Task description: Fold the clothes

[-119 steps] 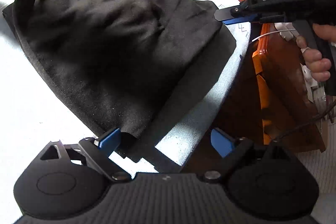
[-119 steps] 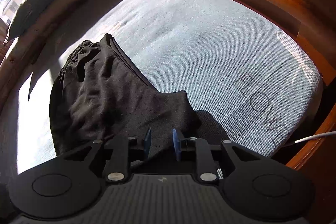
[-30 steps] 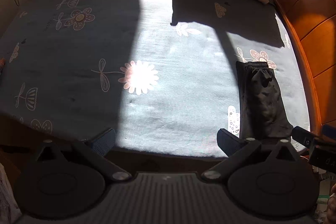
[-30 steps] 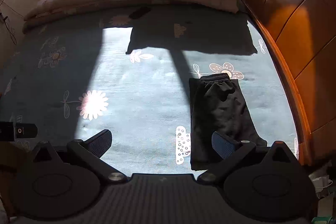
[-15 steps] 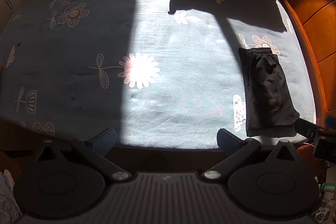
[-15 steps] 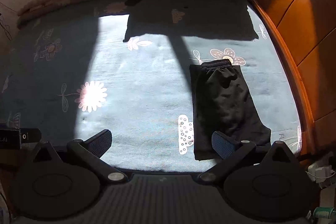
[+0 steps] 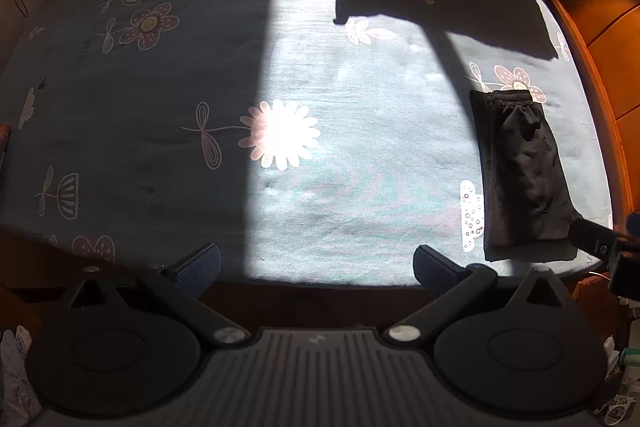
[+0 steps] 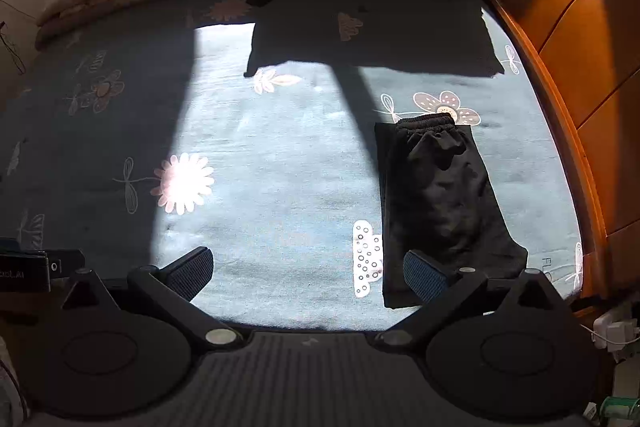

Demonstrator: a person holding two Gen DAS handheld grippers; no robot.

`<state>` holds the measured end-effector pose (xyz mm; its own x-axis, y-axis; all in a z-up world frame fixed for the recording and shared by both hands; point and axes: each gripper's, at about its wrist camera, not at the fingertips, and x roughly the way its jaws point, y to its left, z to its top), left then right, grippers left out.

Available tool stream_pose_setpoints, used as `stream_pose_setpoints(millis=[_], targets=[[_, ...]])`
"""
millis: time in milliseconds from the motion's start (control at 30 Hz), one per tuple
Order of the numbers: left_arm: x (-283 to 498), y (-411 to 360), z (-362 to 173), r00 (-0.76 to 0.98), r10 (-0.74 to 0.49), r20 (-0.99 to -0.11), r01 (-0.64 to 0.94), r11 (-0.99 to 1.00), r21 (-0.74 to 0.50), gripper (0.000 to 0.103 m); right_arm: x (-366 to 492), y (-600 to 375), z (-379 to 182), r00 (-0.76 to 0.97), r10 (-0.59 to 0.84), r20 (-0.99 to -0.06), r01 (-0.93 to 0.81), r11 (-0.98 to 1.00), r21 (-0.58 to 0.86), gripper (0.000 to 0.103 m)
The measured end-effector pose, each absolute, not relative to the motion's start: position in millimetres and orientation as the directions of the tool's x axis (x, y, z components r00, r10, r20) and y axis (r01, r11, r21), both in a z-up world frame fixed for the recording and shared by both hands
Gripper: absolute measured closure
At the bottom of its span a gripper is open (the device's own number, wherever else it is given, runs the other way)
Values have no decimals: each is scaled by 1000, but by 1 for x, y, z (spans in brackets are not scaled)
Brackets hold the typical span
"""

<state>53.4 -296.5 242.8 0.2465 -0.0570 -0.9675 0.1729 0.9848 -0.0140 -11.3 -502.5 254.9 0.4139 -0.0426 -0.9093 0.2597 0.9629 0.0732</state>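
**Shorts folded, both grippers drawn back**

Where four seconds ago both grippers were down at the hem of the shorts [image 8: 444, 203], the right one nearly closed over the cloth, they have since pulled well away and now look over the whole bed [image 7: 360, 155] from beyond its near edge. The shorts lie alone in a narrow, lengthwise-folded strip, waistband at the far end; over the last second they have not shifted. That suggests this fold is finished and released, with either a crosswise fold or a new garment to come.

The left gripper [image 7: 316, 267] is held level and low, jaws spread wide and empty, the shorts ahead and well right of its right jaw. The right gripper [image 8: 308, 273] sits likewise, wide open and empty, the shorts' hem just beyond its right jaw, not touching.
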Motion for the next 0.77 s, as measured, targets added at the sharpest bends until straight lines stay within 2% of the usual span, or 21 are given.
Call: stream_pose_setpoints(millis=[767], targets=[[72, -271, 236, 267, -31, -963, 170, 985, 15, 1, 12, -479, 250, 397, -40, -917, 243, 968, 63, 0]])
